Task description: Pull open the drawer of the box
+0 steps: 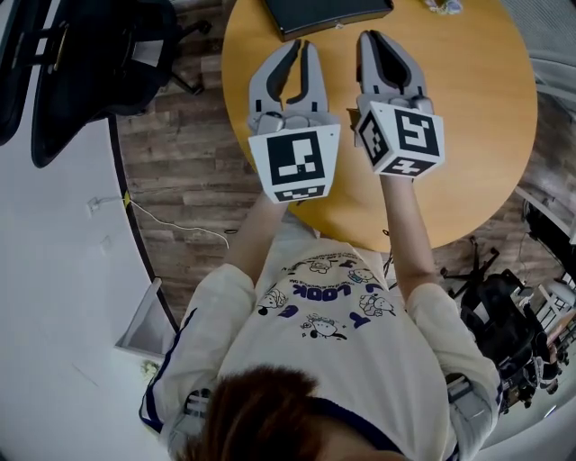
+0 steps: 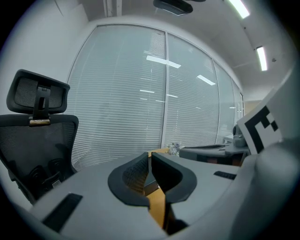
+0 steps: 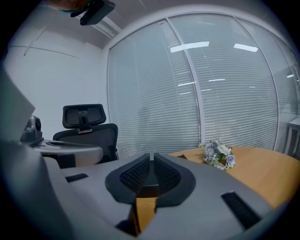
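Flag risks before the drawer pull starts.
1. Left gripper and right gripper both have jaws together, short of the box; they must open before gripping.
2. No drawer handle is visible, so aim is a guess.
3. Nothing braces the box on the table; pulling may slide it.

We see a round wooden table (image 1: 477,108) beneath the left gripper (image 1: 303,49), a black mesh office chair (image 1: 99,63) to its left on plank flooring (image 1: 180,171), blind-covered glazing (image 2: 140,93) ahead.

Your head view's top edge cuts off the box (image 1: 328,13) and the flowers (image 1: 444,5); only their near parts show.
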A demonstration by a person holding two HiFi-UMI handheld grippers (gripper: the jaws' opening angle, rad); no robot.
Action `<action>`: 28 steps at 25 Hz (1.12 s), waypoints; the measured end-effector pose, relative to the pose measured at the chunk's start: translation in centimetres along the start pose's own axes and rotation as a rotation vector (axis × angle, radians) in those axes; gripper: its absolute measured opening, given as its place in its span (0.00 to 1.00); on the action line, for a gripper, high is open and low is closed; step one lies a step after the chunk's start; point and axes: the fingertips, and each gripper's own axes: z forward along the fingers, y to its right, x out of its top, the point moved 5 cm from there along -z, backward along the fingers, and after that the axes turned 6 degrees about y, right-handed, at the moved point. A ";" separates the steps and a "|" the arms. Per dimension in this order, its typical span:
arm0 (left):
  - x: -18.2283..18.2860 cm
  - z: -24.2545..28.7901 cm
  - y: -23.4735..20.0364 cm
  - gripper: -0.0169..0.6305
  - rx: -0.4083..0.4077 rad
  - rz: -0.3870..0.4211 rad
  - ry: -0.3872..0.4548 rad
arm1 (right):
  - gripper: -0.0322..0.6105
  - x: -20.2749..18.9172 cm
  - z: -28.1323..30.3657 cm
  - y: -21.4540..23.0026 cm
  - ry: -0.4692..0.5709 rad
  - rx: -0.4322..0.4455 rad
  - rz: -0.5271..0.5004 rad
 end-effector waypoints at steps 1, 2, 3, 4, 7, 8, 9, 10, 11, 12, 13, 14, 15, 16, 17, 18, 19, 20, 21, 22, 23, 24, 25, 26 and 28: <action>-0.2 0.4 0.0 0.07 -0.004 -0.003 -0.006 | 0.12 -0.3 0.3 0.1 -0.007 0.000 -0.002; -0.5 0.7 0.1 0.07 -0.008 -0.005 -0.012 | 0.12 -0.7 0.6 0.2 -0.013 0.001 -0.003; -0.8 1.0 0.1 0.07 -0.011 -0.009 -0.018 | 0.12 -1.0 0.9 0.3 -0.019 0.002 -0.002; -1.1 1.3 0.2 0.07 -0.013 -0.013 -0.025 | 0.12 -1.4 1.2 0.4 -0.026 0.002 -0.001; -2.3 2.2 0.0 0.07 -0.017 -0.021 -0.049 | 0.12 -2.6 2.2 0.8 -0.051 0.001 0.006; -2.7 2.5 -0.1 0.07 -0.017 -0.020 -0.057 | 0.12 -3.0 2.5 1.0 -0.058 0.001 0.009; -3.1 2.7 -0.2 0.07 -0.017 -0.020 -0.065 | 0.12 -3.4 2.8 1.1 -0.064 0.001 0.012; -3.4 3.0 -0.4 0.07 -0.017 -0.021 -0.071 | 0.12 -3.8 3.1 1.2 -0.070 0.001 0.016; -3.7 3.2 -0.5 0.07 -0.016 -0.023 -0.078 | 0.12 -4.2 3.4 1.3 -0.075 0.001 0.020; -4.1 3.4 -0.6 0.07 -0.014 -0.025 -0.085 | 0.12 -4.6 3.7 1.4 -0.081 0.001 0.025; -4.4 3.7 -0.8 0.07 -0.012 -0.027 -0.092 | 0.12 -5.0 4.0 1.4 -0.088 0.002 0.030; -4.7 3.8 -0.9 0.07 -0.010 -0.029 -0.099 | 0.12 -5.4 4.2 1.5 -0.096 0.003 0.034; -5.0 4.0 -0.9 0.07 -0.009 -0.031 -0.106 | 0.12 -5.8 4.4 1.5 -0.104 0.003 0.036; -5.3 4.2 -1.0 0.07 -0.008 -0.033 -0.113 | 0.12 -6.1 4.6 1.5 -0.112 0.004 0.036; -5.6 4.4 -1.1 0.07 -0.008 -0.034 -0.119 | 0.12 -6.5 4.9 1.5 -0.120 0.003 0.037; -5.9 4.5 -1.1 0.07 -0.008 -0.036 -0.125 | 0.12 -6.9 5.1 1.5 -0.127 0.002 0.037; -6.3 4.7 -1.2 0.07 -0.009 -0.036 -0.131 | 0.12 -7.3 5.2 1.6 -0.133 0.000 0.038; -6.7 4.9 -1.3 0.07 -0.010 -0.037 -0.138 | 0.12 -7.7 5.4 1.6 -0.139 -0.002 0.038; -7.1 5.0 -1.4 0.07 -0.011 -0.038 -0.145 | 0.12 -8.1 5.5 1.6 -0.145 -0.004 0.039; -7.5 5.2 -1.4 0.07 -0.011 -0.039 -0.151 | 0.12 -8.5 5.6 1.6 -0.152 -0.007 0.040; -7.8 5.4 -1.5 0.07 -0.011 -0.040 -0.157 | 0.12 -8.8 5.7 1.7 -0.158 -0.011 0.041; -8.1 5.6 -1.6 0.07 -0.012 -0.042 -0.163 | 0.12 -9.2 5.8 1.8 -0.165 -0.015 0.040; -8.4 5.7 -1.6 0.07 -0.012 -0.045 -0.167 | 0.12 -9.6 5.9 2.0 -0.172 -0.019 0.038; -8.7 5.9 -1.6 0.07 -0.012 -0.048 -0.171 | 0.12 -9.9 6.0 2.1 -0.179 -0.023 0.034; -9.1 6.1 -1.7 0.07 -0.012 -0.053 -0.179 | 0.12 -10.5 6.2 2.4 -0.192 -0.027 0.028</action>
